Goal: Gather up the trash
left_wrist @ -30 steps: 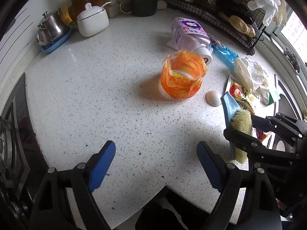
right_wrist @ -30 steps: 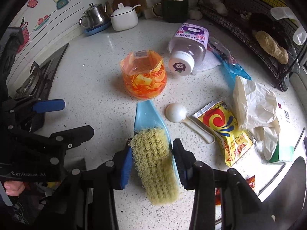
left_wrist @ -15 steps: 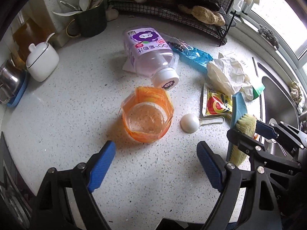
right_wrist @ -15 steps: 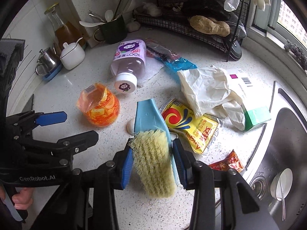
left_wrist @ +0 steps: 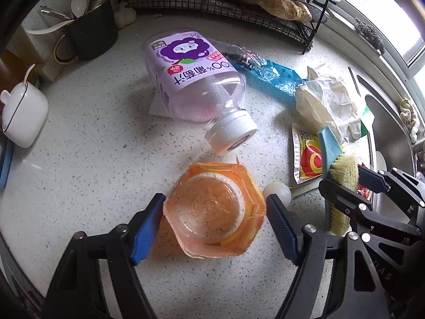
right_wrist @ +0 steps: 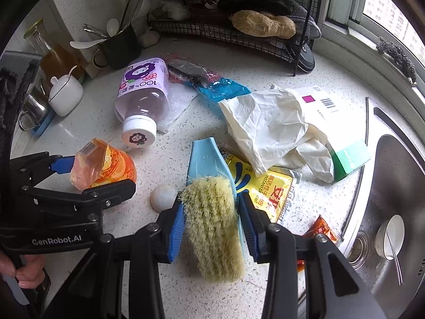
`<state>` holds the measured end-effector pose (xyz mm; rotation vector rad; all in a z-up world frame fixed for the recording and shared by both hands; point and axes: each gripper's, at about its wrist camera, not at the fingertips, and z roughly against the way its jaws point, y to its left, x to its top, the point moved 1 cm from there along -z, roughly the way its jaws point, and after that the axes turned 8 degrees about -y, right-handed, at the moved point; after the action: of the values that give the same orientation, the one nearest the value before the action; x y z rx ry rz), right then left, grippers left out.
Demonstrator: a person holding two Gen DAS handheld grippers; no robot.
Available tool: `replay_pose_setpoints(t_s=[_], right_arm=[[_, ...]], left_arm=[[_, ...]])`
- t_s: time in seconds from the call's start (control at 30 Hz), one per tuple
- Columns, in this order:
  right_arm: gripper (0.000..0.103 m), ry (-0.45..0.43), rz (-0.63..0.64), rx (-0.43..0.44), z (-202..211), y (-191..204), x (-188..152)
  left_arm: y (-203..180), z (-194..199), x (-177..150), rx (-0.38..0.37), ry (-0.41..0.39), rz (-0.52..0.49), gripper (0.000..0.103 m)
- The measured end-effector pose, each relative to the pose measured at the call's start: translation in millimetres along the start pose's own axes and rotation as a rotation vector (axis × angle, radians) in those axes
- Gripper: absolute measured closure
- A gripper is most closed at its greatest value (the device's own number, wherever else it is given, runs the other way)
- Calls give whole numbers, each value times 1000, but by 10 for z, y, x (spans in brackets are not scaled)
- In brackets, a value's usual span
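Left wrist view: speckled white stone desk (left_wrist: 79, 172), lit from a window at the right edge. Left gripper (left_wrist: 215, 222) pointing steeply down, fingers (left_wrist: 144, 228) just closing in around a crumpled orange plastic cup (left_wrist: 215, 212); cup between the pads, left pad at its rim, right pad with a sliver of gap, so not yet clamped. Behind the cup, a toppled grape juice bottle (left_wrist: 191, 85) with white cap, lying on a white napkin. Farther toward the back edge, a black wire rack (left_wrist: 239, 8), a dark mug of utensils (left_wrist: 93, 34) and a white lidded pot (left_wrist: 22, 114) at the left. Right of the bottle, a blue wrapper (left_wrist: 273, 74), a crumpled cream glove (left_wrist: 326, 101), a yellow sachet (left_wrist: 305, 156). Small white egg-shaped piece (left_wrist: 277, 190) just beside the cup.

Right wrist view: right gripper (right_wrist: 212, 226) with fingers narrowed onto a scrubbing brush (right_wrist: 215, 223), bristles up, blue handle pointing away. Orange cup (right_wrist: 103, 164) at the left between the other gripper's fingers. Steel sink (right_wrist: 398, 212) at the right edge of the desk, holding a small bowl with a spoon. White box with a barcode (right_wrist: 324, 106) and green end under the glove. Red wrapper (right_wrist: 322, 228) near the sink rim. Person's hand (right_wrist: 24, 271) at the lower left corner.
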<state>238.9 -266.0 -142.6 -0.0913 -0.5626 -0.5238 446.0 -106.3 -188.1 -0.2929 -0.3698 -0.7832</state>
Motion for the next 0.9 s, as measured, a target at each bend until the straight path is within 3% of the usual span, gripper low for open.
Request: replay_pose_setpoints(t_s=[0.23,0.43,0.6,0.9], right_arm=[[66,19,53,69,-133,20,89],[66,34,131,158,-167,89,139],[66,50,232,247,-65,246,103],[67,21,349,333,263,573,-169]], left_arm=[[12,43,-75,52,-15,76,38],[-7,302,-274,129,-49,155,38],[4,559,-518,195,-93,248,38],[-39,1009,-1118,240,-145,362,38]])
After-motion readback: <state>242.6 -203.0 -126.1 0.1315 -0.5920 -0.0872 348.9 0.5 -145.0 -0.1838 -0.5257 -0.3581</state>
